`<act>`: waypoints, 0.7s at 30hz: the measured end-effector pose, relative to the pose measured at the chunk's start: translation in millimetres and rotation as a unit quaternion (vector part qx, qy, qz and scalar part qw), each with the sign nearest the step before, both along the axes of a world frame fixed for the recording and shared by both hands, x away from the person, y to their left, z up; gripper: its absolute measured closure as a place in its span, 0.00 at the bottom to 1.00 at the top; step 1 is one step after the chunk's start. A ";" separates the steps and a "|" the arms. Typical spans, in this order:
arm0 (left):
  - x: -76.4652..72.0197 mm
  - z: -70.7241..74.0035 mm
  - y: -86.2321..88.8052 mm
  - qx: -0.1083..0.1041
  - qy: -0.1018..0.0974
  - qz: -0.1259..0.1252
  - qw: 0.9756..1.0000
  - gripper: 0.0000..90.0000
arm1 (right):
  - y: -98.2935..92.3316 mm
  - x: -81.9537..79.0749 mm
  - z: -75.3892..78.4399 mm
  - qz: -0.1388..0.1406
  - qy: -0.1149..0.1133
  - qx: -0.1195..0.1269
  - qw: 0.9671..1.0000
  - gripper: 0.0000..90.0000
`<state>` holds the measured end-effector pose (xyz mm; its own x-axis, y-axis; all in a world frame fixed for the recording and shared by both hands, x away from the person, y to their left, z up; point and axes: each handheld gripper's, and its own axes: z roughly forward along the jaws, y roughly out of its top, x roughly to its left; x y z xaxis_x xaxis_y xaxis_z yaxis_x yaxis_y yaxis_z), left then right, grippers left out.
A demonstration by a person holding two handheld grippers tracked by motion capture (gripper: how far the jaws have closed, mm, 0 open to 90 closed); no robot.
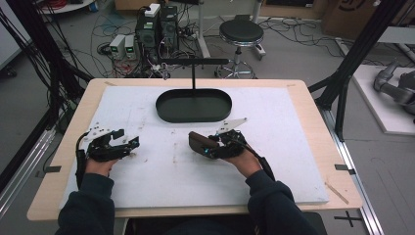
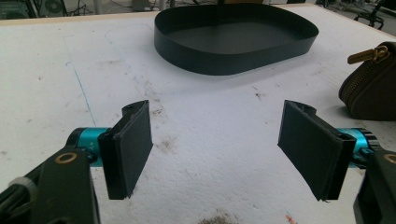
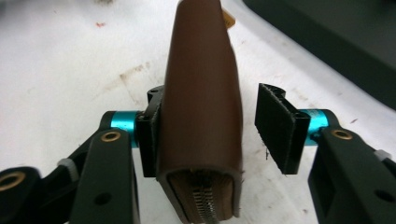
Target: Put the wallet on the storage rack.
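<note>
A brown zip wallet [image 1: 198, 142] stands on its edge on the white mat, just left of my right hand. In the right gripper view the wallet [image 3: 201, 93] sits between the jaws of my right gripper [image 3: 212, 102]. The left pad touches its side, and the right pad [image 3: 278, 126] stands a small gap off, so the gripper is open around it. My left gripper [image 1: 128, 142] rests at the mat's left. It is wide open [image 2: 215, 130] with bare mat between its pads. The wallet's gold zip pull [image 2: 369, 55] faces it from the right.
A black oval tray [image 1: 194, 93], empty, lies at the back middle of the white mat [image 1: 293, 161]; its wall [image 2: 233, 60] is ahead of the left gripper. A black T-shaped stand [image 1: 194, 63] rises behind the tray. A stool and cabled equipment stand on the floor beyond the table.
</note>
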<state>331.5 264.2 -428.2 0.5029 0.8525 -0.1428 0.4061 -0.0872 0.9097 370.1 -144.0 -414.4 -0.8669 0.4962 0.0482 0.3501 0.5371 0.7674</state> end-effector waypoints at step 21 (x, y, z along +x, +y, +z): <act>0.1 0.2 -0.9 0.009 -0.031 -0.015 0.999 0.28 | 1.9 39.3 28.2 -0.040 -0.031 0.041 0.998 0.72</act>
